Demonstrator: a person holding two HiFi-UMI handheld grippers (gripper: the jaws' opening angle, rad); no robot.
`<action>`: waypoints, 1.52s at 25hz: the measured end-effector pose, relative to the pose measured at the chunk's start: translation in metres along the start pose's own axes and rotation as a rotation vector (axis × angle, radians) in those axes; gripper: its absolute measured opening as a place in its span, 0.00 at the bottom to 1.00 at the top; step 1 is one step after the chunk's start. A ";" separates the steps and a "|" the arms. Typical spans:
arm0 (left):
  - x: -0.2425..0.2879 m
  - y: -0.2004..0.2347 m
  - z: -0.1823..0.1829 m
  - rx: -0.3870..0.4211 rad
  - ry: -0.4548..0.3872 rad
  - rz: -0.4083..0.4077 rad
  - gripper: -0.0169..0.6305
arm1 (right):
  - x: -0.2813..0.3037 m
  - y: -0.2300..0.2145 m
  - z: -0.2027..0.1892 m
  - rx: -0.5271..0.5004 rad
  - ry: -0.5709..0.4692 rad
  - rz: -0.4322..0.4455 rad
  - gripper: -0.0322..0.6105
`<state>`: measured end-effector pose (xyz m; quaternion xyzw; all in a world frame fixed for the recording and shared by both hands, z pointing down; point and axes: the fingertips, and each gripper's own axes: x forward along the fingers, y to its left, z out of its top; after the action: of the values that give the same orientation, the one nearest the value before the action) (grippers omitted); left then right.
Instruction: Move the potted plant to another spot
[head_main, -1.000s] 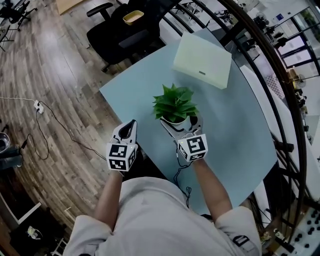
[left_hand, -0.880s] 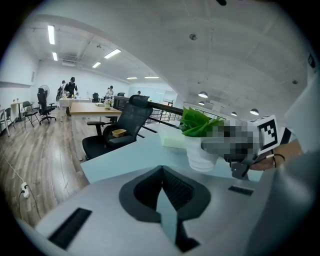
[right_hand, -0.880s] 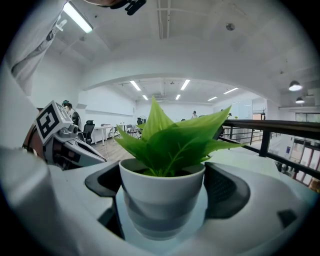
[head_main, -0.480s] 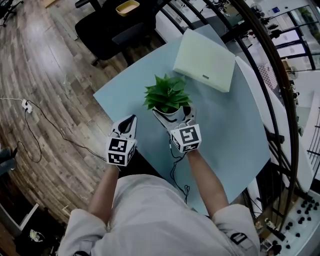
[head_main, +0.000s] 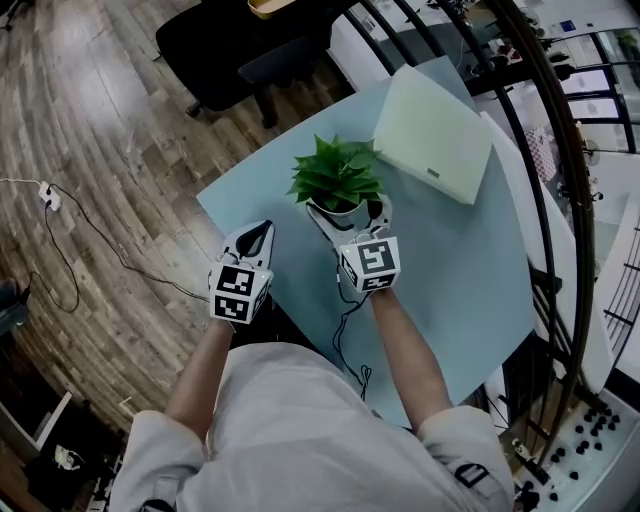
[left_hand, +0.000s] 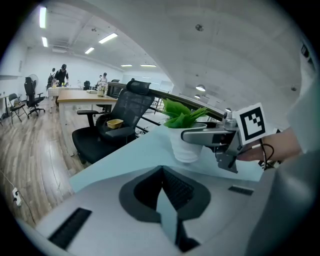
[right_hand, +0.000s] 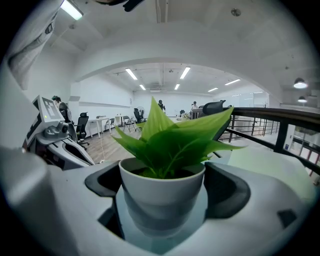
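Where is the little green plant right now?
In the head view, the plant is gripped in the right tool, above the table, beside the pale box.

Light blue table (head_main: 455, 275), standing on a wooden floor (head_main: 90, 200). Carries a pale flat box (head_main: 432, 148) lying at the far corner. Has the potted plant (head_main: 338, 180) near its far left edge, apart from the box; resting or just lifted, cannot tell.

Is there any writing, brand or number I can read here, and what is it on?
No text is readable.
On the left cube and right cube: square codes, no letters.
On the box: a small dark label, too small to read.
On the pot: nothing.
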<state>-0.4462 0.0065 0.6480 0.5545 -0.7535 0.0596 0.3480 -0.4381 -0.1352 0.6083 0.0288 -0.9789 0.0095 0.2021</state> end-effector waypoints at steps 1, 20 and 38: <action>0.003 0.008 0.003 -0.003 0.003 -0.001 0.05 | 0.010 -0.001 0.001 -0.002 0.006 -0.002 0.84; 0.032 0.047 0.041 0.073 0.044 -0.059 0.05 | 0.058 -0.027 -0.001 0.027 0.024 -0.082 0.85; 0.044 0.013 0.031 0.112 0.095 -0.133 0.05 | 0.037 -0.024 -0.014 0.086 0.026 -0.138 0.86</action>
<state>-0.4785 -0.0381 0.6548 0.6183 -0.6932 0.1048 0.3551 -0.4647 -0.1608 0.6360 0.1048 -0.9706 0.0380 0.2134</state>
